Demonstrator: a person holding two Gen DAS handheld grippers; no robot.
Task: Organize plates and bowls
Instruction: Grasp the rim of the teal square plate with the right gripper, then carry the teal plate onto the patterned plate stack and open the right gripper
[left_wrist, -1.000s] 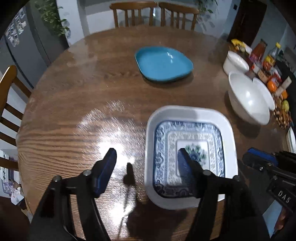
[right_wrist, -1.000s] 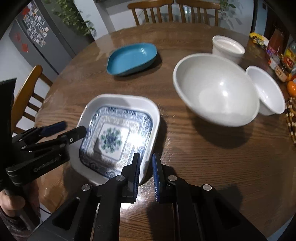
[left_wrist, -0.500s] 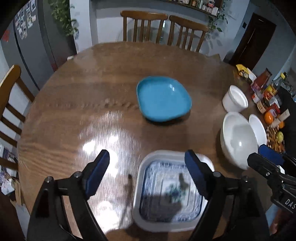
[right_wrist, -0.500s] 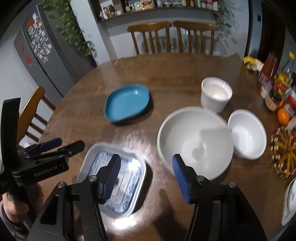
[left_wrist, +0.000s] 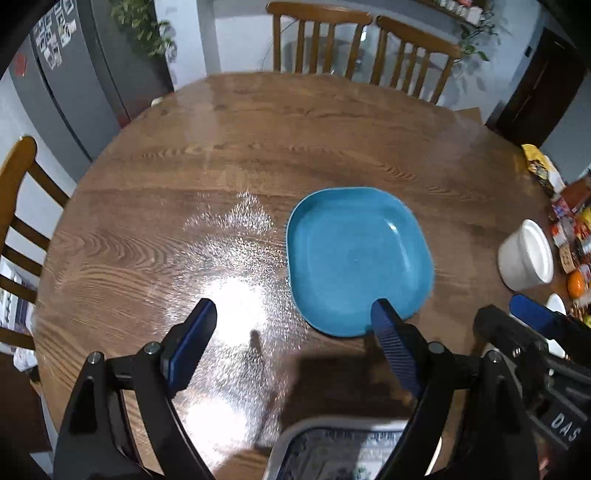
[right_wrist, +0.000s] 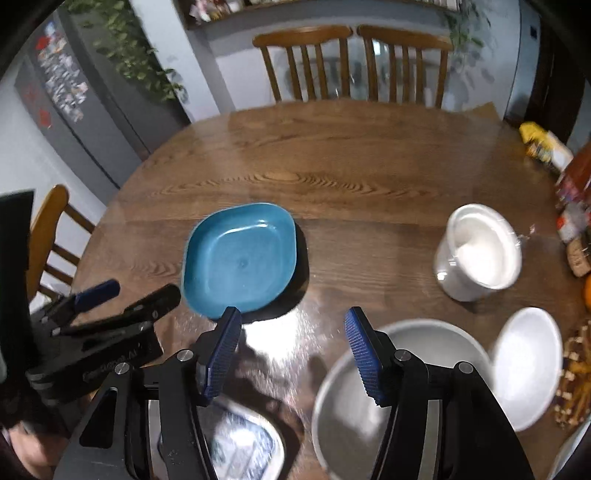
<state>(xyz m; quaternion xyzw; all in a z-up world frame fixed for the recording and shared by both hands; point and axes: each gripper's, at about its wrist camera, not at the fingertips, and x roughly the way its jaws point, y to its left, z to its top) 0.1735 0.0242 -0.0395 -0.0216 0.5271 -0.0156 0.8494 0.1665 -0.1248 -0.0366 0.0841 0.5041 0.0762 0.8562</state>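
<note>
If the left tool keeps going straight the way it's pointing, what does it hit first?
Probably bare table. The open left tool aims down at the glossy wood just left of the blue plate, whose near edge its right-side finger overlaps in the picture; depth is unclear.

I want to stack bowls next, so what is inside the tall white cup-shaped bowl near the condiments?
The tall white bowl shows only its bare white inside, apparently empty. Its near wall hides part of the bottom.

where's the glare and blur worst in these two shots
Left wrist view: a bright lamp reflection washes out the table left of the blue plate, and the patterned dish at the bottom edge is smeared. Right wrist view: glare sits between the gripper fingers; the large white bowl and patterned dish are blurred; the chairs bow from fisheye distortion.
</note>
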